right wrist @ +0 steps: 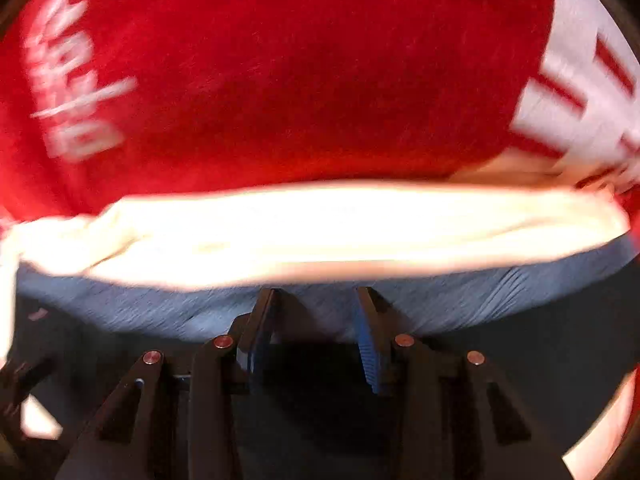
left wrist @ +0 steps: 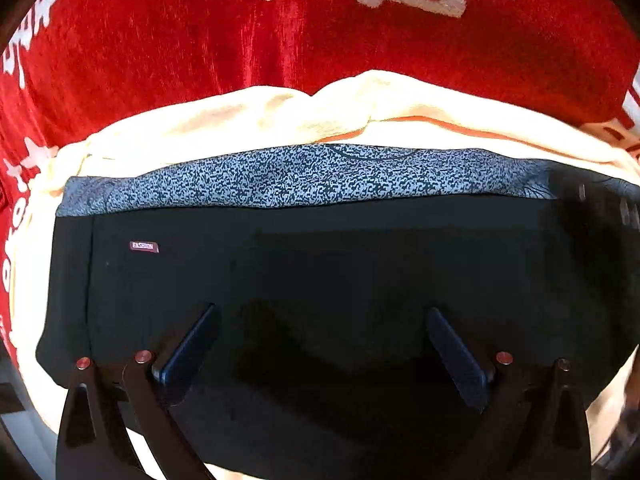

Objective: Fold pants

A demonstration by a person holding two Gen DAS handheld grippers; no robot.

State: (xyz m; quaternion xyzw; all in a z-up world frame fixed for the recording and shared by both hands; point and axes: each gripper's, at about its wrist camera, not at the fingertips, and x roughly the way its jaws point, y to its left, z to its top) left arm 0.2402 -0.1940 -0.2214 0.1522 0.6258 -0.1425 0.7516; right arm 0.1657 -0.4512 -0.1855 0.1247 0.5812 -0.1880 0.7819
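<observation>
- Left gripper [left wrist: 320, 344]: jaws spread wide, nothing between them, hanging straight down over the black fabric pants [left wrist: 280, 272]. Released, basically.
- Right gripper [right wrist: 316, 332]: jaws partly apart. Nothing looks pinched between the blue pads [right wrist: 370, 356], but that view is motion-blurred, so it's a best guess.
- The pants lie flat and already look doubled over, with a grey-and-black speckled waistband [left wrist: 304, 178] along the far edge and a small red label [left wrist: 144, 246] near one end.
- Under them is a cream cloth [left wrist: 280, 120], all on a red fuzzy blanket with white lettering [left wrist: 360, 36].
- Step looks like between folds: both grippers are empty above the garment.
- Next move probably calls for dropping to one short end, pinching every layer, and carrying it across without dragging the cream cloth along.
</observation>
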